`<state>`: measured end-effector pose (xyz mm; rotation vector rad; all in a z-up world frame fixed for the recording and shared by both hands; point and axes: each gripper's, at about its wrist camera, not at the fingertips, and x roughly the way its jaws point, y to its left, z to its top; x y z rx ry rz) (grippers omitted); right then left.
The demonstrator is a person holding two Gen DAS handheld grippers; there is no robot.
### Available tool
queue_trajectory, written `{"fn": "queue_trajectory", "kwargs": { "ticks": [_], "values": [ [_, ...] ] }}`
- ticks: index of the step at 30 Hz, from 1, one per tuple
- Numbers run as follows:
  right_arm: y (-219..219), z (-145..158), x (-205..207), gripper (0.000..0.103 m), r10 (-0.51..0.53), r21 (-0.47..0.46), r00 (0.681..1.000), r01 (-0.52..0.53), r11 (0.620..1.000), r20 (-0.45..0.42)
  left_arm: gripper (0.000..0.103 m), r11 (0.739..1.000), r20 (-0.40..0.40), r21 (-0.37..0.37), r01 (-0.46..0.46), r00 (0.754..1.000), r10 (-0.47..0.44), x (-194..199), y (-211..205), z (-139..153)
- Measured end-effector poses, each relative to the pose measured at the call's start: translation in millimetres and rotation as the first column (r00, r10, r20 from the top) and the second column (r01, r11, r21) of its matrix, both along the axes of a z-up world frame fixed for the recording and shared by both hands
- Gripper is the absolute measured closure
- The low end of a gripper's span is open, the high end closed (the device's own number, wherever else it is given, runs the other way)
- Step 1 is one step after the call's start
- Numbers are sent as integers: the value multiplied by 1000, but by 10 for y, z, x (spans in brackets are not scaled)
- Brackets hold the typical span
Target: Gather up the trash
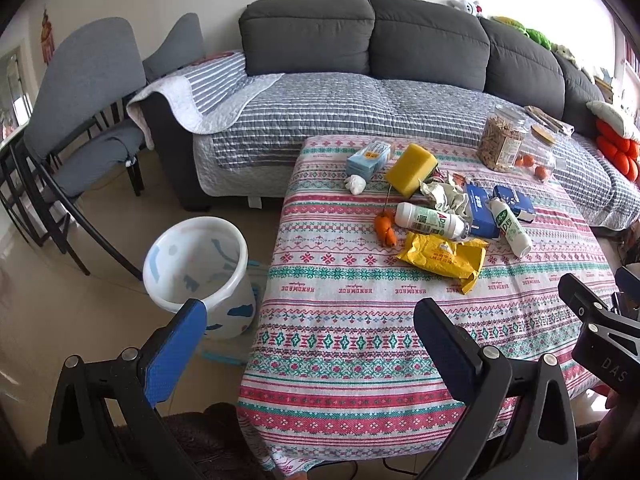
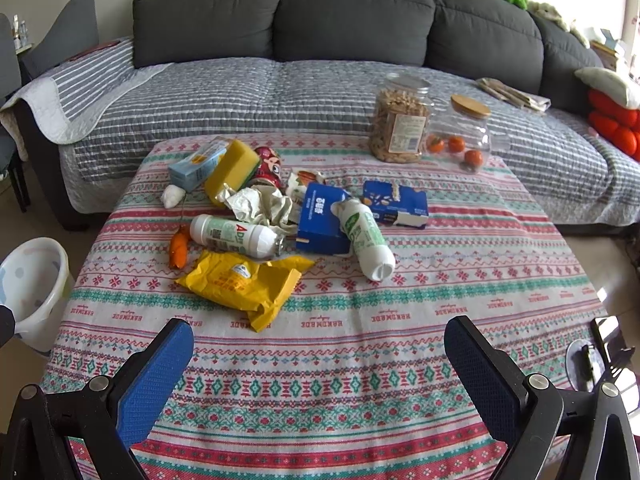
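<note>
Both hand-held grippers are empty, jaws spread wide, hovering over the near edge of the bench (image 2: 340, 380) with nothing between the pads. Left hand-held gripper (image 1: 310, 320) sits at the bench's left corner, right hand-held gripper (image 2: 319, 338) roughly centred on the near side.

Trash pile is mid-bench, ahead of both, well apart from the fingertips. Nearest piece: yellow wrapper (image 2: 244, 282), crumpled flat, long axis running left-to-right and slightly toward the camera. It lies ahead and a bit left of the right gripper's centreline; from the left gripper it's ahead and to the right. Judging by the two views, the right one is nearer to it.

Behind it: two white bottles on their sides. Left bottle (image 2: 236, 236) lies crosswise; right bottle (image 2: 366, 236) points toward the near edge, base forward. Also crumpled paper (image 2: 260, 204), blue carton (image 2: 322, 220), small orange scrap (image 2: 179, 248). A red can (image 2: 267, 168) sits behind the yellow sponge (image 2: 232, 170), partly hidden, so I can't tell if it's upright.

White bin (image 1: 198, 268) stands on the floor just beside the bench's left edge, mouth open, closest to the left gripper.

Likely plan: right gripper takes the wrapper, closing across its short side, then carries left to the bin. Thin film flat on cloth could snag the tablecloth.

Jars at the back hold food, probably not trash.
</note>
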<state>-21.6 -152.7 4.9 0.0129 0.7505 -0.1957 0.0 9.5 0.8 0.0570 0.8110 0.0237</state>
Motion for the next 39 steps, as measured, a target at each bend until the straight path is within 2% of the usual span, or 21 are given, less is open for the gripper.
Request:
{"fn": "queue_trajectory", "kwargs": {
  "ticks": [39],
  "values": [
    [3, -9, -5, 0, 5, 7, 1000, -5, 1000, -13, 0, 1000, 19, 1, 3, 1000, -3, -46, -9, 32]
  ]
}}
